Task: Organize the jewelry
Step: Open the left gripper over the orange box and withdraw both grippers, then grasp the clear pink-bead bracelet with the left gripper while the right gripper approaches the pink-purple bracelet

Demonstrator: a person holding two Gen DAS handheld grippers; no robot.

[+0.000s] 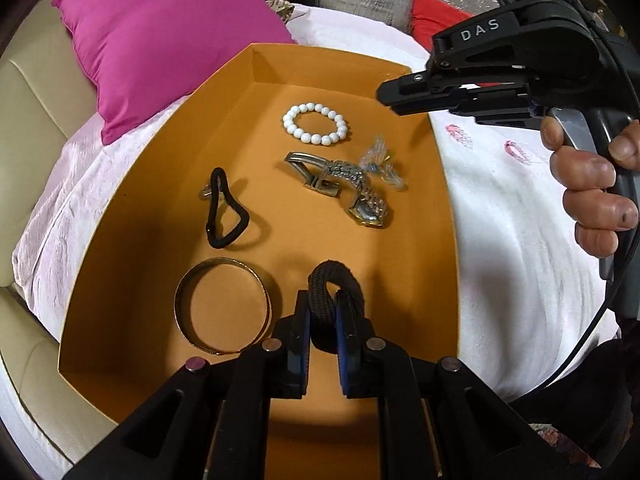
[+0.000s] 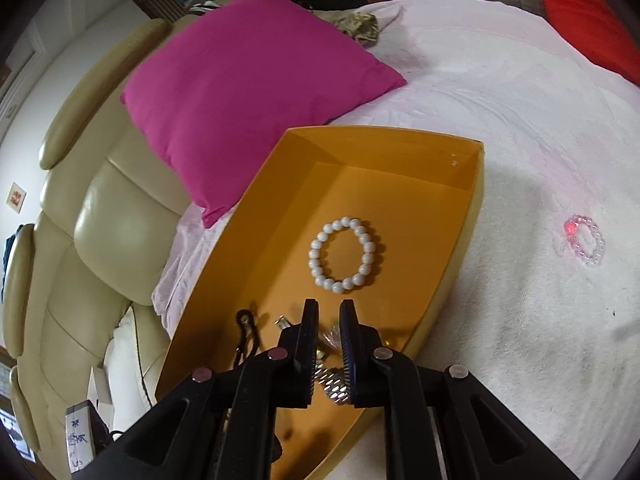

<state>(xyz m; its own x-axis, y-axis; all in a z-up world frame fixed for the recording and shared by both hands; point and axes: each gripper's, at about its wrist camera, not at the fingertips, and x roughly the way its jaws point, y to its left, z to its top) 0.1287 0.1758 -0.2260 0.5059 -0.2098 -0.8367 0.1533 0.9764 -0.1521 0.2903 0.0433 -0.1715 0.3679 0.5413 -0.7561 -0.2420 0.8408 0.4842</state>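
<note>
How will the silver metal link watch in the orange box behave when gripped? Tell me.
The silver metal link watch will probably flop, since its linked band already lies bent. It is likely heavy for its size, and its shiny metal may slip between the right gripper fingers.

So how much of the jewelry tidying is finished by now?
Mostly done, it seems. The orange box already holds a white bead bracelet, a metal watch, a gold bangle and a black hair tie. The left gripper is pinching another black band over the box. The right gripper is empty. A pink bead bracelet still lies on the blanket outside.
</note>
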